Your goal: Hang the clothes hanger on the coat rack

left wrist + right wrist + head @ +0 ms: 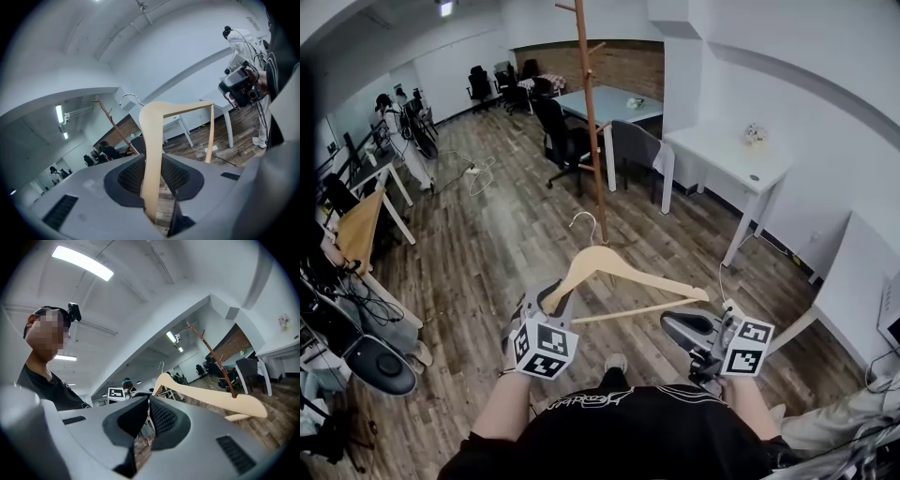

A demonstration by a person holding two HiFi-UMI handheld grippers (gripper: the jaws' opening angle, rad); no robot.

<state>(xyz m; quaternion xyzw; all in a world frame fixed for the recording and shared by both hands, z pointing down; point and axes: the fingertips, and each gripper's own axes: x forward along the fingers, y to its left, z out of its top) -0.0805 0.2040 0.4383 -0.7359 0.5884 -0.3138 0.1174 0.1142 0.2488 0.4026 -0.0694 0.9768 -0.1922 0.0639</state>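
Note:
A pale wooden clothes hanger [619, 267] with a metal hook [586, 223] hangs in front of me over the floor. My left gripper [553, 298] is shut on the hanger's left arm, and the wood [152, 140] runs up between its dark pads. My right gripper [680, 328] sits just below the hanger's right end, apart from it. Its jaws [149, 416] are shut with nothing between them. The hanger [211, 397] passes beyond their tips. The tall brown wooden coat rack [591, 122] stands farther ahead on the floor, its pegs high up and also seen in the left gripper view [115, 126].
White desks [741, 155] line the right wall. Dark office chairs [562, 131] and a table stand behind the rack. A wooden-topped desk [361, 225] and a black chair [380, 366] are at the left. A person [398, 131] stands far back left. Wood floor lies between me and the rack.

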